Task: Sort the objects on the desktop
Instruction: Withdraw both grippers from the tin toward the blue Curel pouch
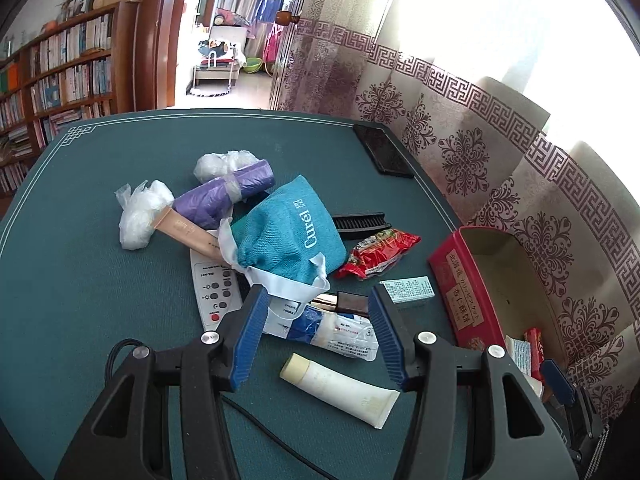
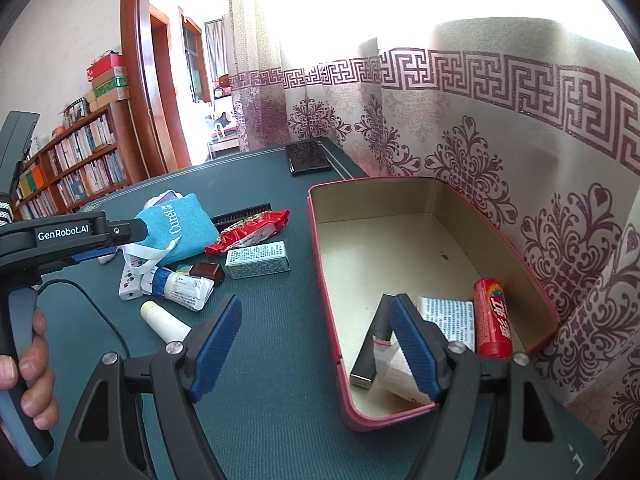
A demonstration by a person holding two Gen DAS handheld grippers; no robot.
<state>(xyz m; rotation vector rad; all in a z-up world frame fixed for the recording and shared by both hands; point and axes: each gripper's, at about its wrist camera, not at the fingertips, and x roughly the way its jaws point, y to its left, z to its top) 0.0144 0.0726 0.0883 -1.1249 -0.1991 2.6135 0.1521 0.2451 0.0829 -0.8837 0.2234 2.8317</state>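
Tin (image 2: pixel 536 292) holds four items; two plastic wads (image 1: pixel 138 216) outside.

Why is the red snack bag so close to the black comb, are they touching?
Touching. In the left wrist view the red snack bag lies over the end of the black comb, with no table showing between them.

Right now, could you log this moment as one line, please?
left gripper: open, empty | right gripper: open, empty | red tin: partly filled
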